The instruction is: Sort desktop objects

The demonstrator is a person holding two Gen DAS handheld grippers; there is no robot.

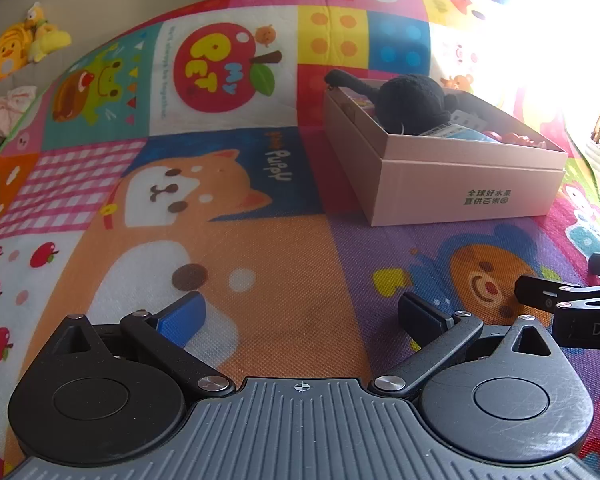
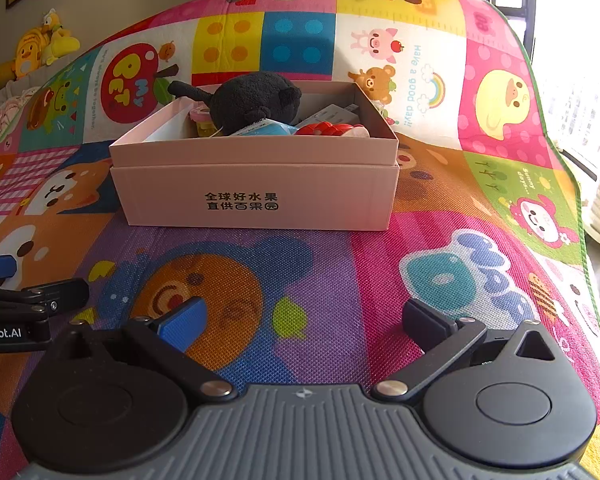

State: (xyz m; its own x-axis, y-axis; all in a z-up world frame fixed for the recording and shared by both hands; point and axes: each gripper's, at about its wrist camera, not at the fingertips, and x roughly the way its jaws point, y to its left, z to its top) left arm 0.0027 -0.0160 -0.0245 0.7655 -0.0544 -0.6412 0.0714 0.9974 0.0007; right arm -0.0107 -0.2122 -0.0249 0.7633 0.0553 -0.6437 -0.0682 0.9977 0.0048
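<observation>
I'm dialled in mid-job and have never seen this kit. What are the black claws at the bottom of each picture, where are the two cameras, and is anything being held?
Each picture comes from a camera mounted on a hand-held gripper, looking forward along its two fingers. The first belongs to the left gripper, the second to the right gripper. Both stand wide open with nothing between the fingers. At the side of each picture you see part of the other gripper. Below them lies a colourful cartoon play mat. On it sits a pink cardboard box, open at the top, holding a black plush toy, something red and other small items I cannot identify. The mat around the box looks bare.
</observation>
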